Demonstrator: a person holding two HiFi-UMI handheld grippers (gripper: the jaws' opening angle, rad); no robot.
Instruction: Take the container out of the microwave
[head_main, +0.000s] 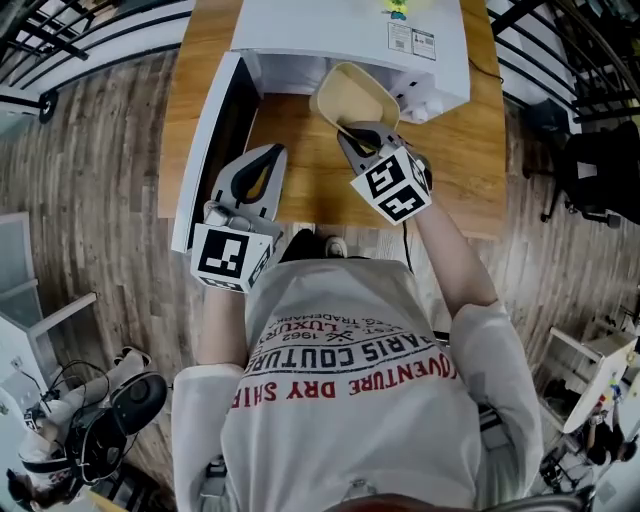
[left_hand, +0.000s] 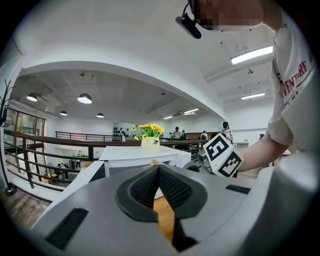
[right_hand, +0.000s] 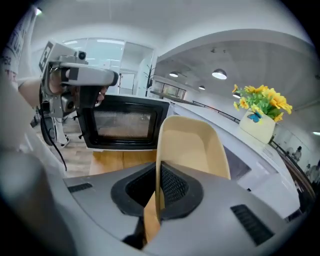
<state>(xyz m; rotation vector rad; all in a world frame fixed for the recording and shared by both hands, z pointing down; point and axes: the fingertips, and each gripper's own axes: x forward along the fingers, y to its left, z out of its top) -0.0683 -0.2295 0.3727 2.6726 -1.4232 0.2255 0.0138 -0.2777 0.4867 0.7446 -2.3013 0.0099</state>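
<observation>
The beige container (head_main: 356, 98) hangs tilted in front of the white microwave (head_main: 350, 30), just outside its opening. My right gripper (head_main: 352, 132) is shut on the container's near rim; in the right gripper view the thin rim (right_hand: 159, 170) runs between the dark pads and the container (right_hand: 192, 147) fills the middle. My left gripper (head_main: 262, 172) sits lower left, beside the open microwave door (head_main: 205, 150), its pads touching with nothing between them. In the left gripper view the left gripper (left_hand: 158, 172) points level at the microwave (left_hand: 140, 157).
The microwave stands on a wooden table (head_main: 470, 150) with its door swung out to the left. A vase of yellow flowers (right_hand: 260, 112) stands on top of the microwave. A cable (head_main: 405, 245) hangs off the table's front edge. Wooden floor and black railings surround the table.
</observation>
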